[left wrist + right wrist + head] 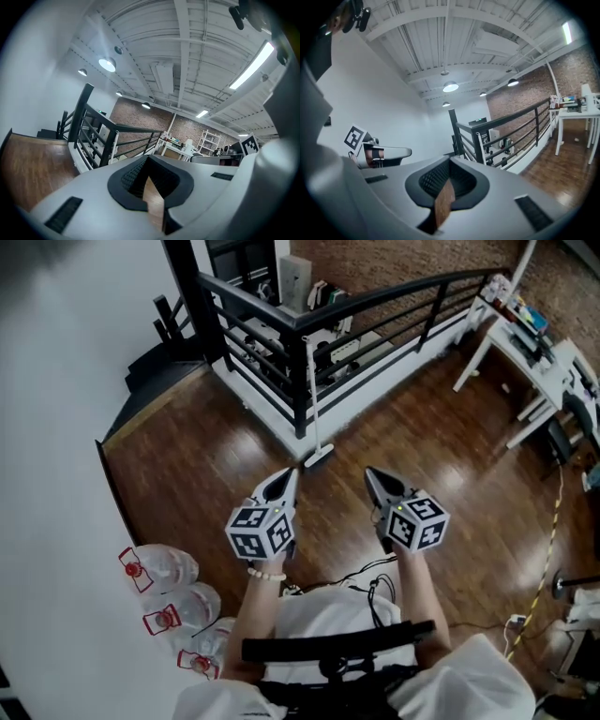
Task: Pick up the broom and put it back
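Two closed, empty tools, the left hand-held gripper (292,472) and the right hand-held gripper (369,472), hover side by side above the wooden floor (427,442), while the broom (315,418) stands just ahead, leaning on the railing post (300,381) that keeps it upright.

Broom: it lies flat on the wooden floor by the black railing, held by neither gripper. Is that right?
Not quite. In the head view the broom stands upright against the railing, head on the floor; left gripper and right gripper hold nothing.

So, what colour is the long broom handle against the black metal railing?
White; the broom handle shows best in the head view.
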